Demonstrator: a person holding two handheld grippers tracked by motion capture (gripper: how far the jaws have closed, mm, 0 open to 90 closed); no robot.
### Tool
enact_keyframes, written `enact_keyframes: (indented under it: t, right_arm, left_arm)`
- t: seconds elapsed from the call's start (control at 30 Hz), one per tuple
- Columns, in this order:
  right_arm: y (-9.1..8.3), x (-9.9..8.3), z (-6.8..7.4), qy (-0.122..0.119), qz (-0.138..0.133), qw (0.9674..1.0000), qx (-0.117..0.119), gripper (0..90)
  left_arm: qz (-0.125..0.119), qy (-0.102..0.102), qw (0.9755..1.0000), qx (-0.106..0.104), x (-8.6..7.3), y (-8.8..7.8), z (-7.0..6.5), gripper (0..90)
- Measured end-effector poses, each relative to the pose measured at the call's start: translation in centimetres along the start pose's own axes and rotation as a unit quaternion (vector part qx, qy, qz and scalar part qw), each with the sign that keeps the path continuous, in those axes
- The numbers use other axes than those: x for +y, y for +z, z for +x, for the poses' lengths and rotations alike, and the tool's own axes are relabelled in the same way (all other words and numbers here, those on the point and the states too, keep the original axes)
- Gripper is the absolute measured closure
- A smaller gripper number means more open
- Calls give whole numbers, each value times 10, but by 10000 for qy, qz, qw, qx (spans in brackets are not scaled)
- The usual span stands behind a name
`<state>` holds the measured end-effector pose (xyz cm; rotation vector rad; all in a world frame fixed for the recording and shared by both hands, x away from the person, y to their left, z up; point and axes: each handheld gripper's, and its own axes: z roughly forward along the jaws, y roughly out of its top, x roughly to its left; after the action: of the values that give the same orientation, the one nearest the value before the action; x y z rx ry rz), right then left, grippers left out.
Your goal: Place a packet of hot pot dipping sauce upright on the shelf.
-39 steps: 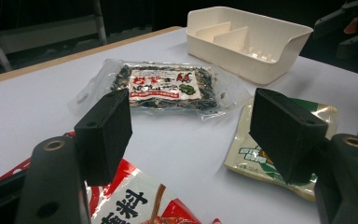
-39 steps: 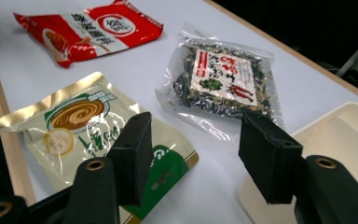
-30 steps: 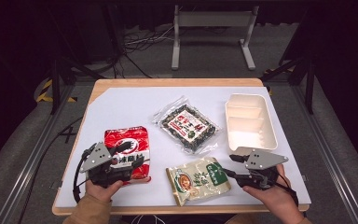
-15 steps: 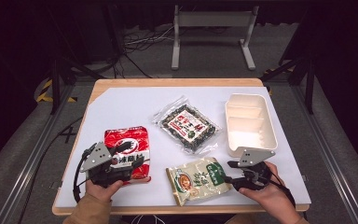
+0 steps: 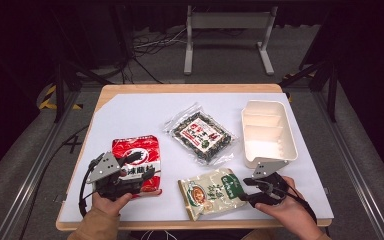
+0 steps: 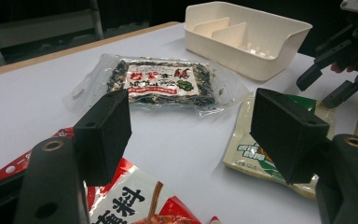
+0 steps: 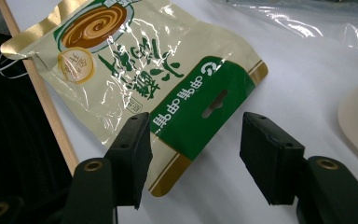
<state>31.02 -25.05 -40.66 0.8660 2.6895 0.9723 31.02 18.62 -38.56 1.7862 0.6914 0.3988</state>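
Right tool (image 5: 247, 189) sits lower right of the high view, held low over the surface (image 5: 140, 112), jaws spread w/ nothing pinched. They have just been opening. In the right gripper view the green end of the beige pouch (image 7: 154, 74) lies flat on the surface between and just beyond the two black jaws; pads don't press on it. In the high view that pouch (image 5: 212, 191) lies lower centre, near the front edge, tilted, green end toward the right tool.

Left tool (image 5: 137, 172) is lower left of the high view, over the red noodle pack (image 5: 136, 160), jaws spread & empty. In the left gripper view the red pack (image 6: 135, 200) shows at bottom between the jaws, not gripped.

Clear bag of dark dried stuff (image 5: 202, 134) lies flat mid-frame in the high view, apart from both tools; also upper centre of the left gripper view (image 6: 161, 84). Cream divided tray (image 5: 267, 131) stands right of it, mid right, just above the right tool. Left gripper view puts the tray (image 6: 247, 37) at the top, right tool (image 6: 328, 86) at far right edge.
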Motion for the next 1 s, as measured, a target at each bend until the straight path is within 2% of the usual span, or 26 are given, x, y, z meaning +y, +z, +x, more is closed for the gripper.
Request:
enact_keyframes:
  t: [0.27,0.57,0.8,1.0]
  right_arm:
    - [6,-2,-1,85,181,9997,137,414]
    - [15,-4,-1,178,289,9986,402,408]
    - [20,-4,1,139,264,9985,464,414]
    - [25,-3,1,25,124,9985,542,452]
  left_arm:
    - [26,-23,10000,-10,0,1,-1,292]
    - [30,6,10000,25,0,2,0,292]
    - [56,-30,10000,40,-1,3,0,293]
    - [89,-6,9999,59,-1,3,0,293]
